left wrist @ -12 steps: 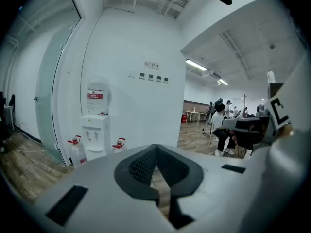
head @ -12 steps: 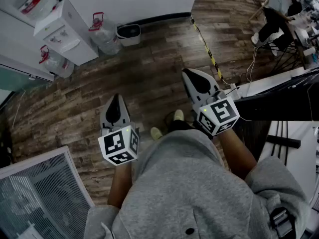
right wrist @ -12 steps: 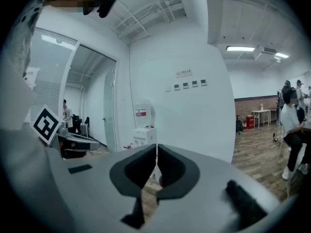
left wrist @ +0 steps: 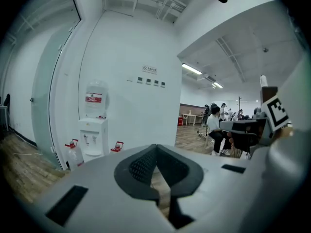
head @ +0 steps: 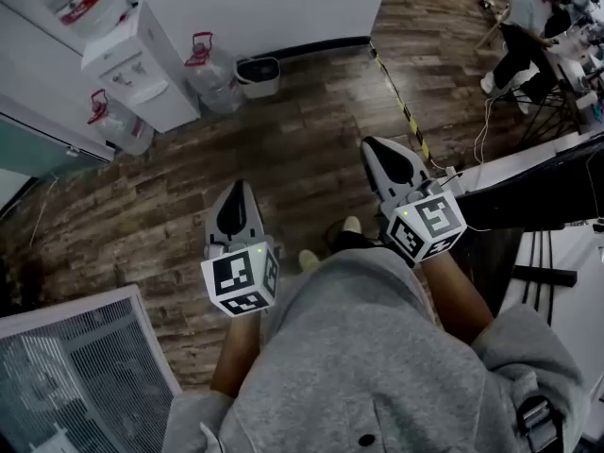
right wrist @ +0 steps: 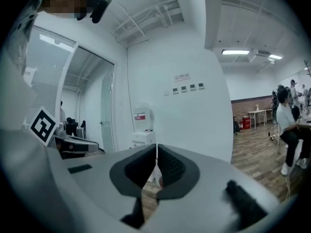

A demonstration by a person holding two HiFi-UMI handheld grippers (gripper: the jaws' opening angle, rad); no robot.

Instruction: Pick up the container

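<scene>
Our left gripper (head: 236, 194) is closed and empty, and so is our right gripper (head: 377, 154). No container sits near either. The likeliest one, a small bin (head: 259, 74), stands well ahead by the wall, probably nearer the left.

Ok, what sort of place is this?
Likely an office or lab: a water dispenser with spare jugs by the white wall, and a person seated working across the wood floor.

office: water dispenser (head: 142, 75), spare water jugs (head: 209, 72), wood floor (head: 311, 135), seated person (head: 525, 19)
</scene>
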